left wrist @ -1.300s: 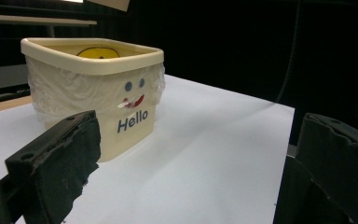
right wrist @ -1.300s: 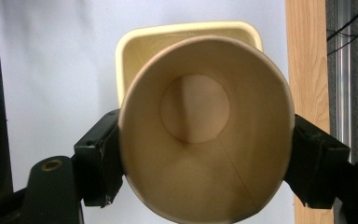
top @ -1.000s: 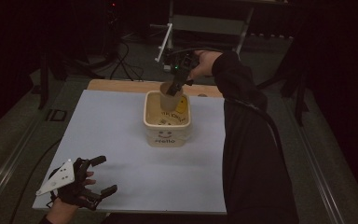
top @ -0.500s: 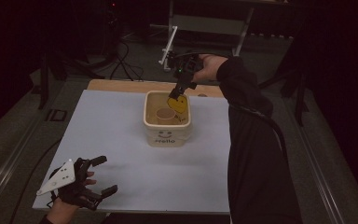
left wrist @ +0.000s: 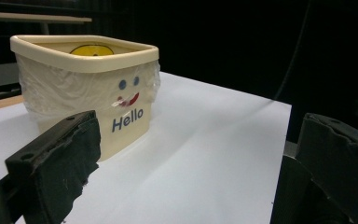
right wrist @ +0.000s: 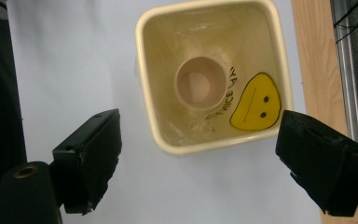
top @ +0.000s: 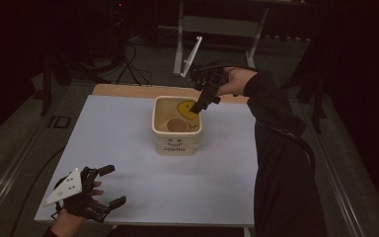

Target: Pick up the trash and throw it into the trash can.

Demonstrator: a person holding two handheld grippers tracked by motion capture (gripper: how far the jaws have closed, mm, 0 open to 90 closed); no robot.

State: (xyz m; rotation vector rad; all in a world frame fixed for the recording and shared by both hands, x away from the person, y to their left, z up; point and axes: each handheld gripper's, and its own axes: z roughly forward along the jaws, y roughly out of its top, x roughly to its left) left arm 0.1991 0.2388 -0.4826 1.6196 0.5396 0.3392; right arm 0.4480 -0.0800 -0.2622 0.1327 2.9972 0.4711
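A cream square bin point(top: 176, 143) with a face and "Hello" on its front stands mid-table. In the right gripper view, a small brown cup point(right wrist: 200, 84) sits upright on the bin's floor, beside a yellow face sticker point(right wrist: 256, 105) on the inner wall. My right gripper point(top: 205, 96) hangs above the bin's far right rim, open and holding nothing. The same gripper point(right wrist: 198, 135) looks straight down into the bin point(right wrist: 279, 70). My left gripper point(top: 106, 185) rests at the table's near left corner, open and empty. From the left gripper point(left wrist: 191, 140), the bin's front point(left wrist: 84, 93) stands well ahead.
The white table top point(top: 128, 148) has a wooden strip point(top: 123, 90) along its far edge. A dark sleeve point(top: 281, 163) runs up the right side of the table. A metal stand point(top: 180, 44) and cables sit on the floor beyond.
My right gripper has lifted out of the bin and drawn back toward the far right rim. The brown cup now shows inside the bin. The left gripper has not moved.
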